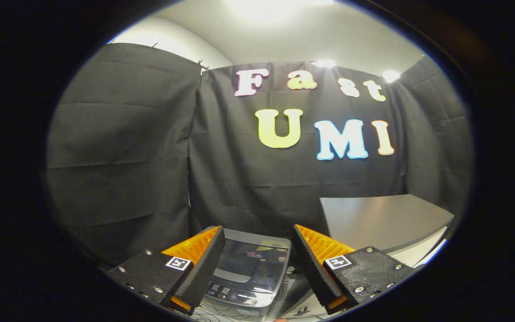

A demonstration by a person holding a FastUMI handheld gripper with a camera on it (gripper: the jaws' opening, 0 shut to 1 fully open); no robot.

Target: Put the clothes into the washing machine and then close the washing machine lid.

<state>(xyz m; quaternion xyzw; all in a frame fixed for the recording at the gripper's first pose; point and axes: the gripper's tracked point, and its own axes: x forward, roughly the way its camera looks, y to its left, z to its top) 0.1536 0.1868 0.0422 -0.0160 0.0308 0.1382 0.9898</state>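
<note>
A small grey top-loading washing machine (252, 270) stands low down, seen in the gap between my two fingers and a little beyond them. Its dark glass lid (254, 260) lies flat and reflects the booth; a control panel runs along its near edge. My gripper (258, 235) is open, fingers wide apart with nothing held between them, raised above and in front of the machine. No clothes can be made out.
A grey table (382, 219) with a white front edge stands just right of the machine, beyond my right finger. Black cloth walls close the booth behind and to the left. Some cables lie near the machine's front.
</note>
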